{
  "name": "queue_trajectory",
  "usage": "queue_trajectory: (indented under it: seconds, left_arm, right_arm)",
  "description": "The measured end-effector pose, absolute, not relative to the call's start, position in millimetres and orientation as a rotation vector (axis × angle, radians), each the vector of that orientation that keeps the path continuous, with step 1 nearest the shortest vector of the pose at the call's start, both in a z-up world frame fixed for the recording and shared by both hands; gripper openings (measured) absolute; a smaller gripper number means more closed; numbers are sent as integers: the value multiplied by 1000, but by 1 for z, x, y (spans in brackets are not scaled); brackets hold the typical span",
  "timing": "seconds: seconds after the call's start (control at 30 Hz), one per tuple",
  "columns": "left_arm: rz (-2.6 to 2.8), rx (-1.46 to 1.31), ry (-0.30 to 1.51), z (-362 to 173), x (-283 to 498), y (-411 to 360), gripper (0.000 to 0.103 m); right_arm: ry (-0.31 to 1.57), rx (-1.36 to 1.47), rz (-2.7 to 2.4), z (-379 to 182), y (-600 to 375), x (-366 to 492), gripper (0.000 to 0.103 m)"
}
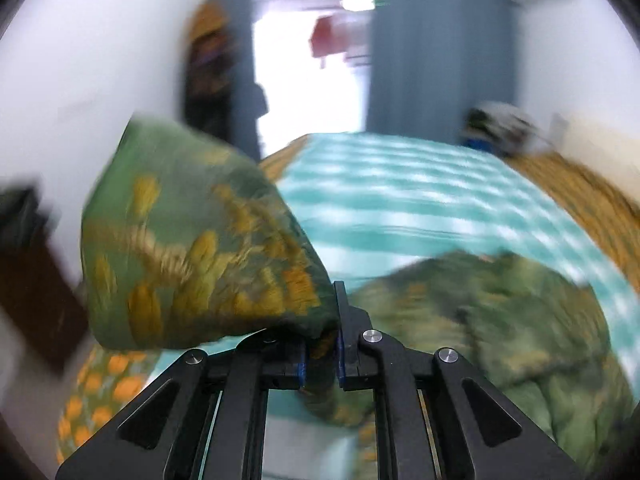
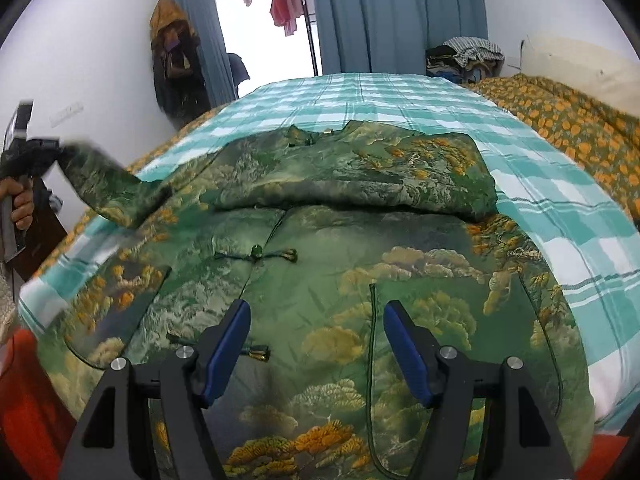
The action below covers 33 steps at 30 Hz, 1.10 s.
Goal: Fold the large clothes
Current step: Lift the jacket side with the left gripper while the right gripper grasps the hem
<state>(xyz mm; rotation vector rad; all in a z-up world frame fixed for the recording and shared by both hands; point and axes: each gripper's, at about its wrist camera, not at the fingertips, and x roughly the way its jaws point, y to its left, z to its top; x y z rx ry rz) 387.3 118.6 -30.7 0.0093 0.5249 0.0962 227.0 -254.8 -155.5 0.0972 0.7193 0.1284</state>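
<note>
Nearest in the right wrist view, the right gripper (image 2: 316, 344) hangs over the lower front of the green quilted jacket with golden tree pattern (image 2: 320, 280); its blue-padded fingers (image 2: 228, 352) are spread wide and nothing is between them. The jacket lies flat on the teal and white checked bedsheet (image 2: 400, 96), with one sleeve folded across the chest. At the left side, a hand (image 2: 18, 204) holds the left gripper (image 1: 320, 344), whose fingers pinch the end of the other sleeve (image 1: 192, 248) and hold it above the bed. This lifted cloth hides much of the left wrist view, which is also blurred. Farther, an orange flowered cover (image 2: 568, 120) lies at the right. Behind the bed hang grey-blue curtains (image 2: 400, 12), beside a bright doorway (image 2: 264, 32).
</note>
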Motion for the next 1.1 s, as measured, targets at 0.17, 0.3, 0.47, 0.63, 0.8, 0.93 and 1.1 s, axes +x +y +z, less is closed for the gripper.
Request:
queue_trajectory:
  seconds: [0.17, 0.3, 0.47, 0.63, 0.8, 0.93, 1.1]
  left_arm:
    - [-67, 191, 566, -67, 398, 12, 9]
    - [-135, 285, 699, -131, 406, -39, 10]
    - [-176, 462, 790, -177, 380, -77, 65]
    - [-233, 552, 736, -169, 331, -76, 79]
    - [-261, 397, 813, -161, 314, -40, 86]
    - [-239, 290, 845, -159, 303, -17, 86]
    - [-211, 177, 851, -141, 304, 11, 86]
  right_arm:
    - [699, 150, 102, -152, -274, 224, 71]
    - [686, 202, 96, -147, -291, 225, 71]
    - [743, 330, 194, -144, -298, 259, 71]
    - [866, 547, 359, -158, -296, 328, 71]
    - [954, 632, 382, -186, -280, 386, 71]
    - [986, 627, 384, -202, -254, 412, 71]
    - [920, 418, 409, -168, -217, 414, 14]
